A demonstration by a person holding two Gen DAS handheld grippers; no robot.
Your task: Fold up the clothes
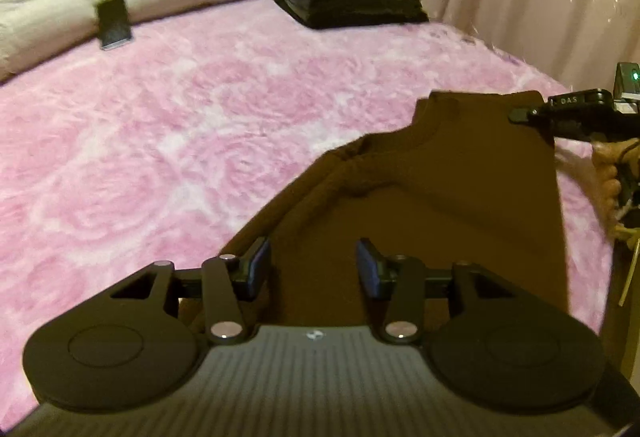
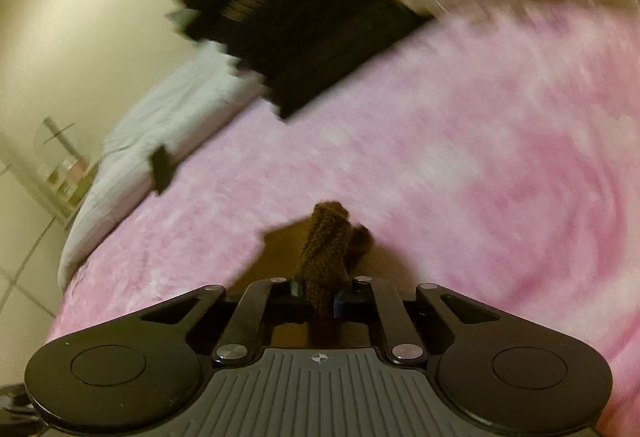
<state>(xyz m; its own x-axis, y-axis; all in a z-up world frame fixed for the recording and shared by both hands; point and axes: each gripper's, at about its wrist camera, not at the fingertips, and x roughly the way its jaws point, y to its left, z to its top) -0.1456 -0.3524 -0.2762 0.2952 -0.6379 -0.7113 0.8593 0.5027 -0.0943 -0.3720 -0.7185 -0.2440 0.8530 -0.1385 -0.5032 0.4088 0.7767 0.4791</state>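
Brown knit garment (image 1: 460, 197) lies on the pink fleece blanket (image 1: 180, 125), near its front edge. Right gripper (image 2: 320, 301) pinches a bunched fold of it; left gripper (image 1: 312, 269) hovers above, jaws wide, empty.

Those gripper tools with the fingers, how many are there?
2. The left gripper hovers open over the brown garment. The right gripper pinches a bunched edge of it, over the pink blanket.
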